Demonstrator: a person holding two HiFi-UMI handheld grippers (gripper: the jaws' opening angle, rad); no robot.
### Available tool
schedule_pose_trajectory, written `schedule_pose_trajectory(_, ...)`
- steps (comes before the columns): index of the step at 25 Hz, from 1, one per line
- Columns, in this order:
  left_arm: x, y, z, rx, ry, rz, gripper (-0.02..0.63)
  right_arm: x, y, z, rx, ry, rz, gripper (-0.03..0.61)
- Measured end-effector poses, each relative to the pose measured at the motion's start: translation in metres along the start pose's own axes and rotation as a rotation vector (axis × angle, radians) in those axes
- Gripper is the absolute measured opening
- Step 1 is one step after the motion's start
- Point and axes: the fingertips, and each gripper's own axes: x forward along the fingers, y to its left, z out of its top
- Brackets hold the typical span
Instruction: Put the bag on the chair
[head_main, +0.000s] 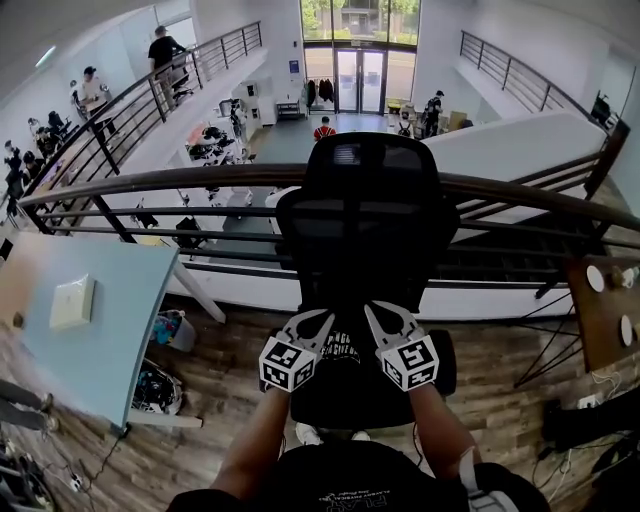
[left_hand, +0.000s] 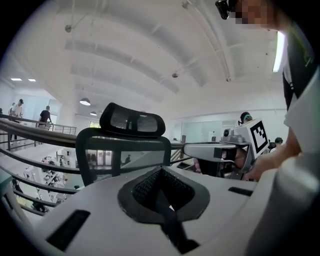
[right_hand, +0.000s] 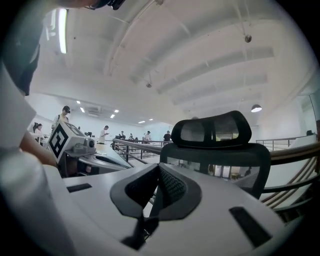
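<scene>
Arms (head_main: 262, 440) reach forward. Left gripper (head_main: 322, 320) is clenched on a thin black edge of the bag (head_main: 345, 352), right gripper (head_main: 377, 312) likewise. 2 grips keep it level above the chair (head_main: 365, 215) seat, seemingly for lowering.

The wood-plank floor (head_main: 235, 385) carries a black office chair (head_main: 365, 225). Left of the chair stands a pale blue worktop (head_main: 125, 290) with one flat white square slab (head_main: 72, 302) lying on it. Between that worktop and the chair, a small filled bin (head_main: 172, 330) and a dark bundle (head_main: 158, 388) sit on the floor. Right of the chair, a brown worktop (head_main: 598, 318) bears white round discs (head_main: 595, 278), and cables (head_main: 598, 384) lie on the floor below it.
</scene>
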Motion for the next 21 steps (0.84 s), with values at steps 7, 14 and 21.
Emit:
schedule_pose_trajectory(7,-0.011,0.004,0.017,0.025,-0.031,0.001,0.012,0.002,0.012,0.016,-0.006,-0.052,-0.001,0.018)
schedule_pose_trajectory(14,-0.011,-0.009,0.015,0.035,-0.032,-0.017,0.011,-0.007,0.012,0.011,0.035,-0.06,0.007,0.018)
schedule_pose_trajectory(21,-0.017,-0.005,0.015,0.018,-0.027,0.003,0.012,-0.007,0.013,0.011,0.034,-0.048,-0.006,0.018)
